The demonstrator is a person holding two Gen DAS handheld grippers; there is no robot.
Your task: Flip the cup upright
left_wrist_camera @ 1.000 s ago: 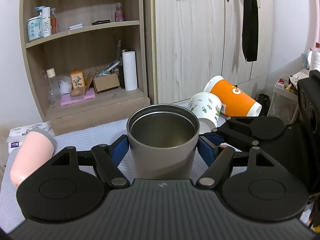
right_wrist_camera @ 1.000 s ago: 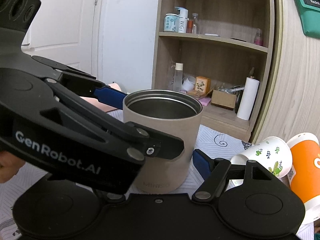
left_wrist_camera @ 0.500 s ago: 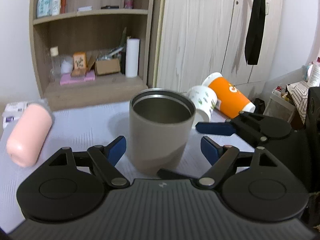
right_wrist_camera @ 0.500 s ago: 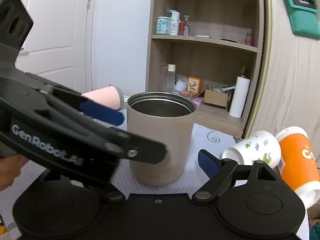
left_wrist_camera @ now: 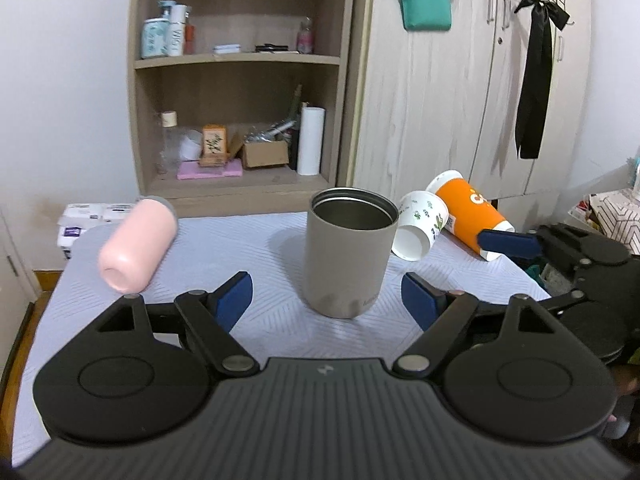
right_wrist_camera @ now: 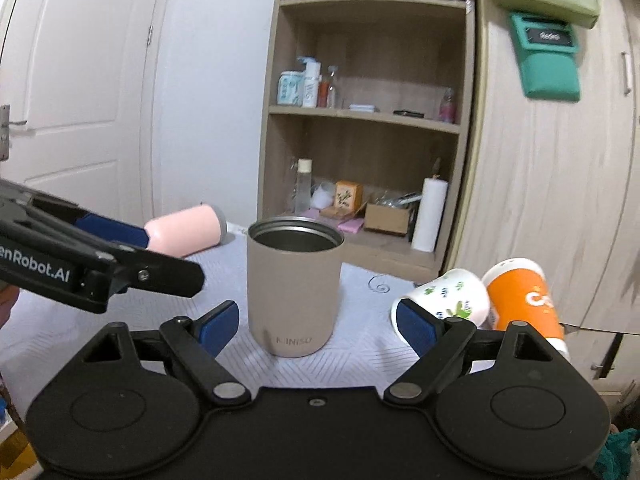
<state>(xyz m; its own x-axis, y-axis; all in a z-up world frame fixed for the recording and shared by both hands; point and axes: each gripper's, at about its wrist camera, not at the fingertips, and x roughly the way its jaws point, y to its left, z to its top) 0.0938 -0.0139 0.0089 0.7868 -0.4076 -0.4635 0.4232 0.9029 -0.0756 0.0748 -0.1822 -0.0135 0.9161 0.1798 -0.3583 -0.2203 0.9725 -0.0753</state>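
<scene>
A beige metal cup point(left_wrist_camera: 348, 254) stands upright, mouth up, on the pale patterned tablecloth point(left_wrist_camera: 248, 240); it also shows in the right wrist view point(right_wrist_camera: 294, 288). My left gripper point(left_wrist_camera: 326, 300) is open and empty, drawn back just in front of the cup. My right gripper point(right_wrist_camera: 316, 326) is open and empty too, a little back from the cup. A pink cup point(left_wrist_camera: 138, 246) lies on its side at the left. A white leaf-print cup point(left_wrist_camera: 420, 230) and an orange cup point(left_wrist_camera: 470, 210) lie on their sides at the right.
A wooden shelf unit point(left_wrist_camera: 240, 120) with bottles, a box and a paper roll stands behind the table. A wardrobe point(left_wrist_camera: 460, 100) stands at the right of it. Tissue packs point(left_wrist_camera: 92, 220) lie beyond the table's far left edge. A white door point(right_wrist_camera: 72, 100) is at the left.
Both grippers have opened, let go of the beige cup and drawn back from it. The cup stays upright on the table.
</scene>
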